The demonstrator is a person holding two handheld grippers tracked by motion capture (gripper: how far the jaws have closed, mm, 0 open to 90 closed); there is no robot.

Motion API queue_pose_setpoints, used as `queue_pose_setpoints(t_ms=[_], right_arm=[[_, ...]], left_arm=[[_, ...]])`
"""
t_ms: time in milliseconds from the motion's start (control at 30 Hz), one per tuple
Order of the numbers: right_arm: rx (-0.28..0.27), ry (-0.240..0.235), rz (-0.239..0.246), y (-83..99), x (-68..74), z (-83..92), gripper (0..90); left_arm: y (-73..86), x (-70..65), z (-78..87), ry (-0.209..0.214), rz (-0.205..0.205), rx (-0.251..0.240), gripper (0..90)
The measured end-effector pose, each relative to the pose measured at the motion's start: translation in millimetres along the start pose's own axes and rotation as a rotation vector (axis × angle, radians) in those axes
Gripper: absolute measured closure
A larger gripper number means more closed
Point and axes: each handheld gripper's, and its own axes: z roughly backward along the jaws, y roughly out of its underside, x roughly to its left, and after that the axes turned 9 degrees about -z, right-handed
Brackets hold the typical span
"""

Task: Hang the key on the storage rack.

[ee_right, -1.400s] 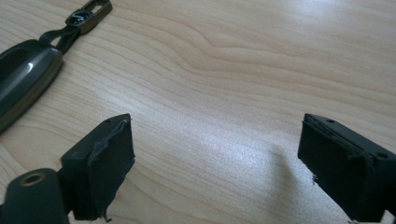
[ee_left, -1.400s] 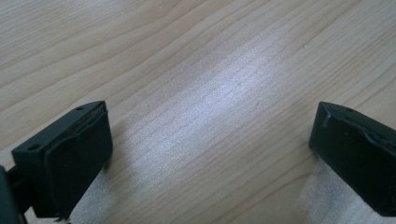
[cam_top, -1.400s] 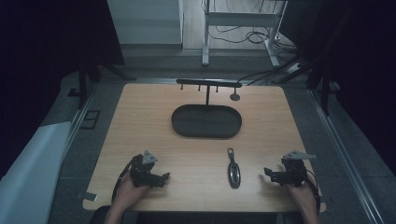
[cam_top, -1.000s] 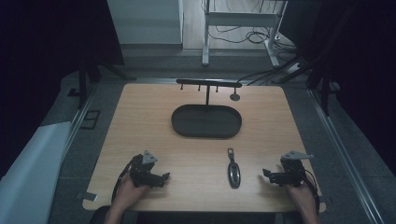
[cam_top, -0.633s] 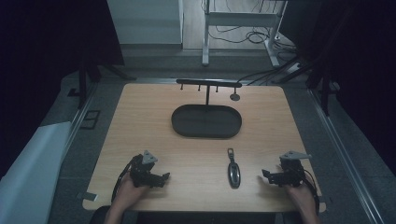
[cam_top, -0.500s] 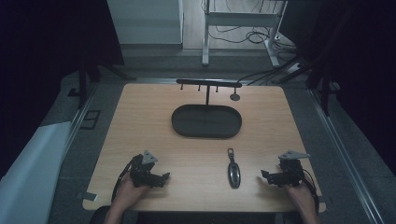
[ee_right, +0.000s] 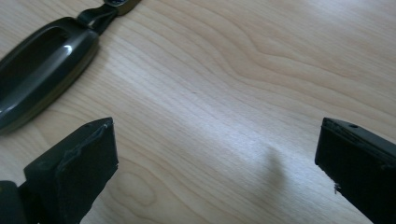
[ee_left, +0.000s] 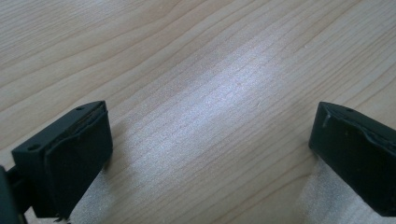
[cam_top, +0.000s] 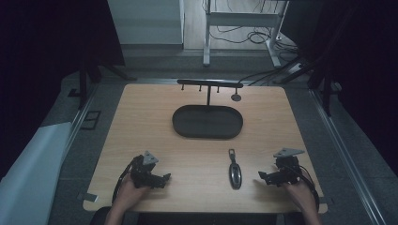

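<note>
The key fob (cam_top: 234,171) lies flat on the counter (cam_top: 141,122) just left of the right gripper (cam_top: 263,176), whose 2 jaws have just been opening with nothing between (likely readying a grasp), while the left gripper (cam_top: 164,178) rests open, well apart.

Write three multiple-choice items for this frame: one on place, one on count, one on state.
1. Where does the dark key fob lie?
A. in the oval tray
B. on the bare table, left of the right claw
C. hung on the rack

2. How many pegs hang under the rack's bar?
A. four
B. one
C. seven

3. How do the right claw's jaws stand?
A. shut on the fob
B. shut, empty
C. wide open, empty

Key: 1 B, the high view shows it on wood near the front edge, apart from the oval tray. 2 A, four short pegs show. 3 C, only table shows between them.
</note>
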Motion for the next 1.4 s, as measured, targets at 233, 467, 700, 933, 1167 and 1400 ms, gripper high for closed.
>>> queue_pose_setpoints(t_ms=[233,467,700,933,1167,1400], right_arm=[[0.068,-0.018,0.007,-3.9,1.8,-3.1,0.0],[0.140,-0.017,0.034,-15.1,9.3,-6.4,0.0],[0.211,-0.012,0.051,-27.8,18.4,-8.4,0.0],[0.309,-0.003,0.075,-38.7,30.6,-15.7,0.0],[0.365,-0.003,0.104,-52.1,45.2,-21.8,1.6],[0.419,-0.006,0.141,-68.5,64.4,-28.7,3.2]], left_arm=[[0.0,0.0,0.0,0.000,0.000,0.000,0.0],[0.0,0.0,0.0,0.000,0.000,0.000,0.0],[0.0,0.1,0.1,0.001,-0.001,0.001,0.0],[0.0,0.1,0.1,0.001,0.000,0.001,0.0],[-0.1,0.1,0.2,0.002,0.000,0.002,0.0],[-0.1,0.1,0.2,0.002,-0.001,0.002,0.0]])
